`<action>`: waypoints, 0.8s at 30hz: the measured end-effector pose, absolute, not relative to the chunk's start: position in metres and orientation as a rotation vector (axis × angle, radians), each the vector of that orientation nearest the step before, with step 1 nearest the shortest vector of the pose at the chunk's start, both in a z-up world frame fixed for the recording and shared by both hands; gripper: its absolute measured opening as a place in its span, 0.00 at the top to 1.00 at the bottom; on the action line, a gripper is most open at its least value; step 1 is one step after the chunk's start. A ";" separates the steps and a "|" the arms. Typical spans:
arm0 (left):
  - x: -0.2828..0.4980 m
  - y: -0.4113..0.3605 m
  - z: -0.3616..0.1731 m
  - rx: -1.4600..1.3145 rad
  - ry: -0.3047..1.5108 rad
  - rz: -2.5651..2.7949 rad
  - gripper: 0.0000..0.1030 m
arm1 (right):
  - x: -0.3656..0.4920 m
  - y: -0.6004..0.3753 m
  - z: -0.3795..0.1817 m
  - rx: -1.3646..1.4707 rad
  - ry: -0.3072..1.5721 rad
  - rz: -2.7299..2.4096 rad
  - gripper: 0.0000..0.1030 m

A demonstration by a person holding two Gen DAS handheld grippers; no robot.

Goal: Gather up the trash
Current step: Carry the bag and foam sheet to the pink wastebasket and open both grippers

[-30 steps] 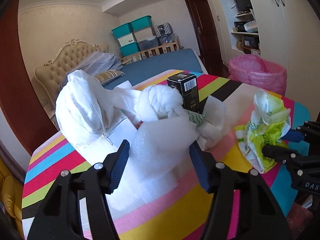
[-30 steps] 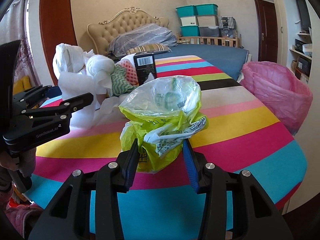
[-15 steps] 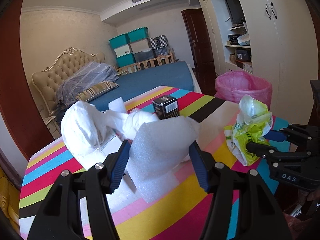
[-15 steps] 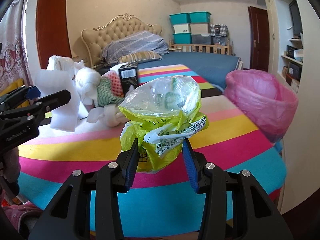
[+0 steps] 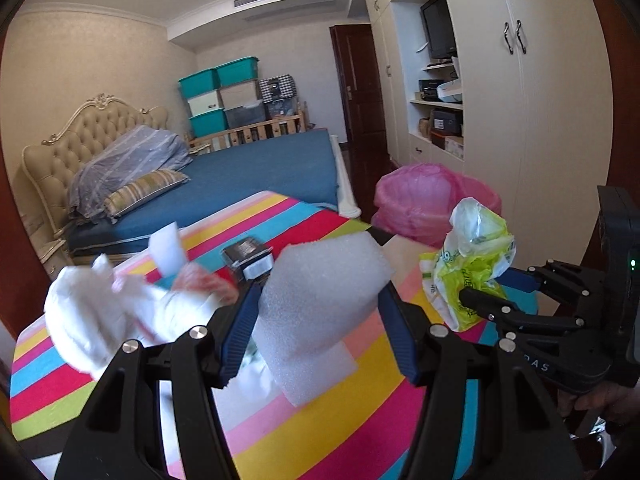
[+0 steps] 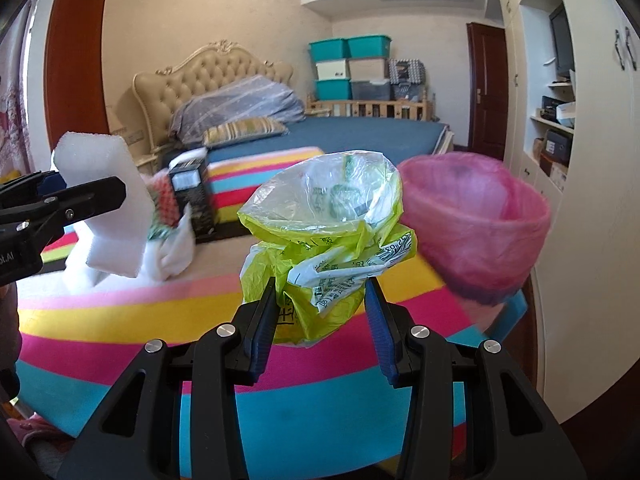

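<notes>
My left gripper (image 5: 320,320) is shut on a white foam sheet (image 5: 320,304), lifted off the striped table (image 5: 320,432); the same foam (image 6: 104,208) shows at the left of the right wrist view. A crumpled yellow-green plastic bag (image 6: 324,248) is clamped in my right gripper (image 6: 322,304), held above the table's near edge; it also appears at the right of the left wrist view (image 5: 472,268). A bin lined with a pink bag (image 6: 476,232) stands past the table's right side, just right of the yellow-green bag.
A heap of white wrapping (image 5: 108,316), a red-and-green mesh piece (image 6: 162,200) and a black box (image 6: 192,196) lie on the table's far left. Beyond are a blue bed (image 5: 256,176), white cupboards (image 5: 560,128) and a dark door (image 5: 360,120).
Both grippers rose and swung right with their loads. The foam sheet came off the table, and the pink-lined bin now looms larger and nearer in both views.
</notes>
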State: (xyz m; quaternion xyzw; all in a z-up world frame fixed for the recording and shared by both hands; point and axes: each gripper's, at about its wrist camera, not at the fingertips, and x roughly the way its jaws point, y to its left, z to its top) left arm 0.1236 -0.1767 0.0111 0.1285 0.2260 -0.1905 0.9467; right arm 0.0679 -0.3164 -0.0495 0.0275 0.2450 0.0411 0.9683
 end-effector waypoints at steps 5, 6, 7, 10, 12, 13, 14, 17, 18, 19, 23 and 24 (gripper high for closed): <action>0.155 -0.213 0.024 0.235 0.473 -0.448 0.43 | 0.075 -0.354 -0.041 0.050 0.451 0.030 0.59; 0.163 -0.219 0.026 0.222 0.483 -0.460 0.43 | 0.077 -0.360 -0.039 0.045 0.444 0.018 0.59; 0.170 -0.225 0.028 0.209 0.493 -0.472 0.43 | 0.079 -0.368 -0.037 0.040 0.433 0.004 0.59; 0.201 -0.249 0.036 0.165 0.522 -0.509 0.43 | 0.089 -0.389 -0.032 0.024 0.410 -0.026 0.59; 0.218 -0.271 0.040 0.156 0.523 -0.526 0.43 | 0.097 -0.404 -0.029 0.016 0.393 -0.048 0.59; 0.227 -0.282 0.042 0.151 0.523 -0.537 0.43 | 0.103 -0.412 -0.027 0.015 0.388 -0.061 0.59; 0.235 -0.291 0.044 0.146 0.522 -0.546 0.43 | 0.107 -0.419 -0.026 0.018 0.387 -0.073 0.59; 0.257 -0.316 0.046 0.110 0.529 -0.575 0.43 | 0.125 -0.444 -0.023 0.053 0.378 -0.095 0.59; 0.266 -0.326 0.047 0.090 0.535 -0.587 0.43 | 0.131 -0.452 -0.022 0.062 0.375 -0.103 0.59; 0.272 -0.330 0.047 0.075 0.536 -0.598 0.43 | 0.136 -0.459 -0.022 0.068 0.371 -0.113 0.59; 0.303 -0.357 0.044 -0.010 0.554 -0.640 0.42 | 0.157 -0.484 -0.024 0.101 0.378 -0.139 0.59; 0.310 -0.362 0.041 -0.035 0.560 -0.653 0.42 | 0.162 -0.488 -0.026 0.104 0.386 -0.143 0.59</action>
